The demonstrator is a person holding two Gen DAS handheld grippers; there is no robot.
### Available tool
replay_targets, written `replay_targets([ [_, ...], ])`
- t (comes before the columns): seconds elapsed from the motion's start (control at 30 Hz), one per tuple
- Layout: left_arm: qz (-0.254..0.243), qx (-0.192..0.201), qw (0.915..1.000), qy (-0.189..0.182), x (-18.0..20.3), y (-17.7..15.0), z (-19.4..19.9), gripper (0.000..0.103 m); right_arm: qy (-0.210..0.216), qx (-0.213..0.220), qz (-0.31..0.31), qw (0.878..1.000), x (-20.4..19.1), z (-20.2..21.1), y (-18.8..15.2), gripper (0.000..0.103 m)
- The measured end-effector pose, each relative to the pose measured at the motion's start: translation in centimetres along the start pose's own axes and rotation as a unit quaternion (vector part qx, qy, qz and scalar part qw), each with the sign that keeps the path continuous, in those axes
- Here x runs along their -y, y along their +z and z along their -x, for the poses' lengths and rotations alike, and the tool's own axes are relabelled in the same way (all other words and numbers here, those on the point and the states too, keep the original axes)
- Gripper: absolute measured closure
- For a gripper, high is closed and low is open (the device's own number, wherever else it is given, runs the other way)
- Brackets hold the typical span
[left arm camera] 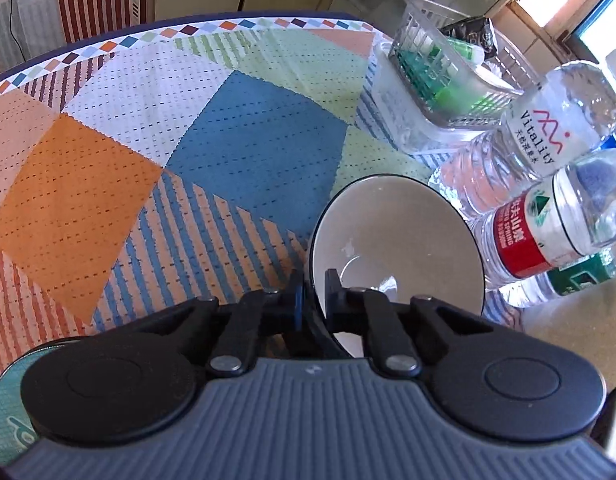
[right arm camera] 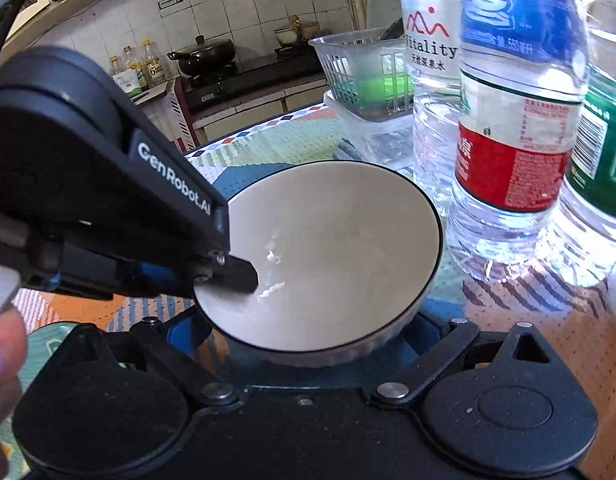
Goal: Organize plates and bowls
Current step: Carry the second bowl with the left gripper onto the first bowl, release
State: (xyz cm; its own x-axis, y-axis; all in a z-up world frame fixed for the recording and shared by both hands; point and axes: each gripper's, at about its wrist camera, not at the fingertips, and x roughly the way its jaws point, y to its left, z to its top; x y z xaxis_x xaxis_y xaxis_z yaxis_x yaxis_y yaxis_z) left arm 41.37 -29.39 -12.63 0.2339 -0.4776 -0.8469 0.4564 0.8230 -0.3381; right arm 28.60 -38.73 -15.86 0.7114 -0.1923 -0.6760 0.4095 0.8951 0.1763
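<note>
While the left gripper (left arm camera: 312,292) is clamped on the white bowl's (left arm camera: 396,240) rim near the table's (left arm camera: 107,168) bottle-side edge, the right gripper (right arm camera: 308,344) spreads beneath; stacking looks unfinished

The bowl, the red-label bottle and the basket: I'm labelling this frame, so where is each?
bowl (right arm camera: 348,248): right wrist view, on its white inner wall.
red-label bottle (right arm camera: 516,176): right wrist view, on the red label.
basket (left arm camera: 440,76): left wrist view, on its slotted side wall.
</note>
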Motion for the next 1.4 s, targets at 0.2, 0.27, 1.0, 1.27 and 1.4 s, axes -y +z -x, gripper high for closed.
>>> replay_targets([
  [0.2,-0.003,-0.009,0.9999,0.004,-0.4,-0.3,0.7,0.093,0.001,0.006,0.049,0.999,-0.8,-0.4,-0.1,0.008],
  [0.27,-0.006,-0.006,0.9999,0.008,-0.4,-0.5,1.6,0.093,0.007,0.012,0.053,0.999,-1.0,-0.1,0.0,0.008],
  [1.0,0.030,0.065,0.9944,0.078,-6.5,-4.6,20.0,0.092,0.112,0.028,0.175,0.978,-13.1,10.9,2.3,0.008],
  [1.27,0.060,0.070,0.9886,0.119,-12.3,-8.7,24.9,0.091,0.171,0.011,0.206,0.963,-19.5,13.2,-0.1,0.008],
  [1.4,0.076,0.062,0.9872,0.126,-15.0,-10.6,26.2,0.091,0.185,-0.001,0.227,0.956,-22.5,14.4,-2.1,0.008],
])
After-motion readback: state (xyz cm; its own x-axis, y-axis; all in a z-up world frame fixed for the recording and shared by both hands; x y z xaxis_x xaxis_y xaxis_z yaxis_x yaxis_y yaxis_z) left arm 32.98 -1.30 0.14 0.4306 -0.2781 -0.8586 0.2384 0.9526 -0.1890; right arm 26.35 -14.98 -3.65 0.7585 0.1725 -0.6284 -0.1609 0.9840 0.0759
